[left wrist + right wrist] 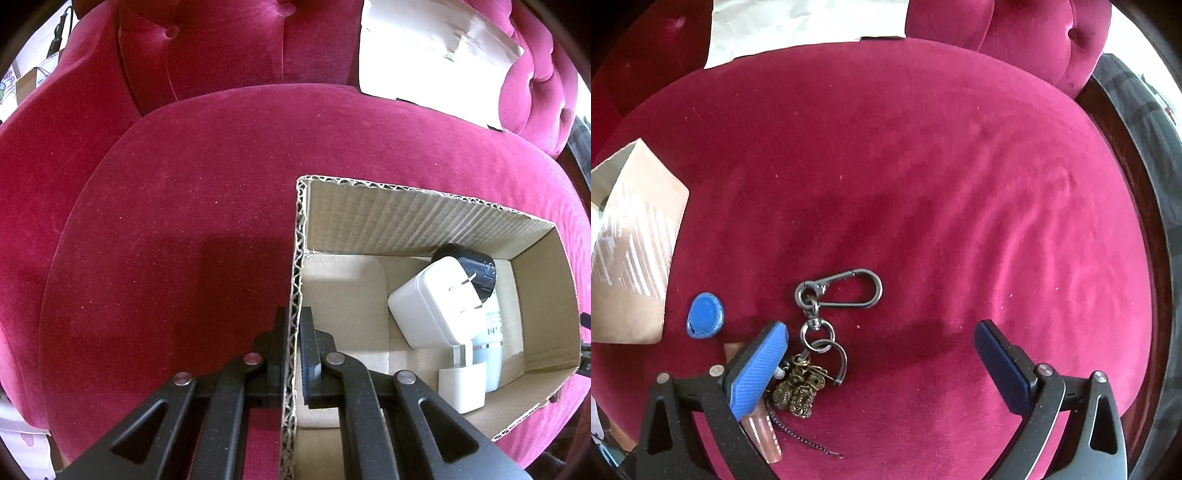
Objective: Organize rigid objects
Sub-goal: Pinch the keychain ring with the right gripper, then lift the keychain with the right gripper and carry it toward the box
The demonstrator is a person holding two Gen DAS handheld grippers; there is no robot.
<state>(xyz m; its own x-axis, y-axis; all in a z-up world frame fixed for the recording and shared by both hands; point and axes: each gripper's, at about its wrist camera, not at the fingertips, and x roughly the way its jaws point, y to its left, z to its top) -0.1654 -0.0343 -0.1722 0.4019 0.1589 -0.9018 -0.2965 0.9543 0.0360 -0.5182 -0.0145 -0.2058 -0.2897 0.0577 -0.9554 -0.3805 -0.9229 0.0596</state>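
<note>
An open cardboard box (300, 236) sits on a crimson velvet seat. Inside lie a white plug adapter (430, 306), a smaller white plug (463, 387), a black cylinder (469, 264) and a pale tube (493, 332). My left gripper (293, 332) is shut on the box's left wall, one finger outside and one inside. In the right wrist view a keychain (820, 339) with a grey carabiner (838, 290), rings and brass charms lies on the seat, and a blue fob (705, 315) rests to its left. My right gripper (882, 343) hangs open low over the keychain, its left finger (759, 369) beside the charms.
The box's outer side (631, 243) shows at the left of the right wrist view. A white paper sheet (432, 55) leans against the tufted backrest (236, 48). A pink tube (764, 432) lies under the right gripper's left finger. The seat's dark wooden edge (1123, 184) curves at right.
</note>
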